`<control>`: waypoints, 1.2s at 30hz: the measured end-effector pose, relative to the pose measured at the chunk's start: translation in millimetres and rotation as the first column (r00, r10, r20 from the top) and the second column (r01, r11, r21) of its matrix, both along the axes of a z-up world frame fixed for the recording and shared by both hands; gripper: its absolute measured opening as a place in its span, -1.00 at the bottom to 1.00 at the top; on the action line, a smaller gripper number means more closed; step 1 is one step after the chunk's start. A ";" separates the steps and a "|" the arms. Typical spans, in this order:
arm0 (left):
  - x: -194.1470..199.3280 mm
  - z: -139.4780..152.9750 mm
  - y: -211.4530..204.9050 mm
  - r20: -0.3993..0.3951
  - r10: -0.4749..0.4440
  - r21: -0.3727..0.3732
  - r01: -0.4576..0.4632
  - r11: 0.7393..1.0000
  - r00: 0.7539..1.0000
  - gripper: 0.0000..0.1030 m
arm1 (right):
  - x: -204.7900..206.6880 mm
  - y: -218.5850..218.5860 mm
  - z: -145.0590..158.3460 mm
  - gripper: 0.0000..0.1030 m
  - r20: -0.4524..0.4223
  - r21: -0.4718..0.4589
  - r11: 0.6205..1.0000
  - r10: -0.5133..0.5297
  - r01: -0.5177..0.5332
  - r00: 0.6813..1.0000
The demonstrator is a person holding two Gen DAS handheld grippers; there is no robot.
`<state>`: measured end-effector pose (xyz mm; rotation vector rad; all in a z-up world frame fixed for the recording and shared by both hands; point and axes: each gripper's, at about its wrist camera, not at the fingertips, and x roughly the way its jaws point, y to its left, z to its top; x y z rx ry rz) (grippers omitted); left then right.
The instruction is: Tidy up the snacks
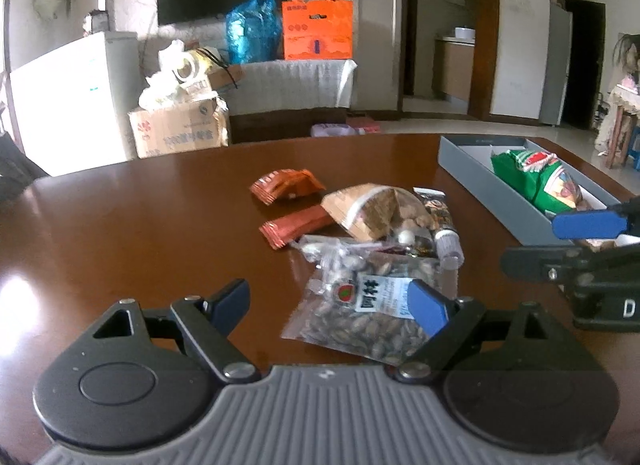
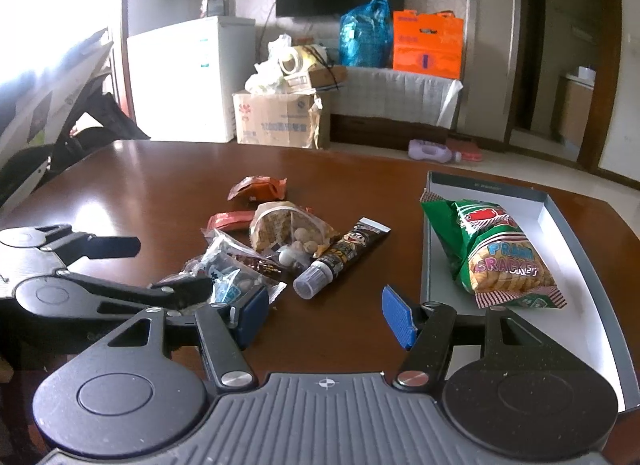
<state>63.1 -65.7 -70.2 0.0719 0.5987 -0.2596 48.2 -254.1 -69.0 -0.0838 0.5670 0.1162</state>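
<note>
Seed bag (image 1: pixel 360 317) nearest; box (image 2: pixel 560 201) holds crackers (image 2: pixel 500 257).

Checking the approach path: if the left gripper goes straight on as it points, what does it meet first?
Probably the clear bag of seeds, lying between the open left gripper fingers on the table. Beyond it sits the rest of the snack pile; depth is uncertain.

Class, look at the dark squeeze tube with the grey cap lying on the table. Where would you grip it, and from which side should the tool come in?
Grip the squeeze tube across its round body just behind the grey cap, coming down from above. It lies flat, apart from the snack pile on one side with bare table on the other, so fingers fit either side. The crimped far end is thin and flat, likely a poorer hold.
</note>
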 end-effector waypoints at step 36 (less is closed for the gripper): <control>12.1 -4.5 39.0 -0.018 0.043 0.007 -0.043 0.999 0.999 -0.76 | 40.6 44.9 -6.6 0.28 0.014 -0.015 0.997 0.074 -0.073 0.997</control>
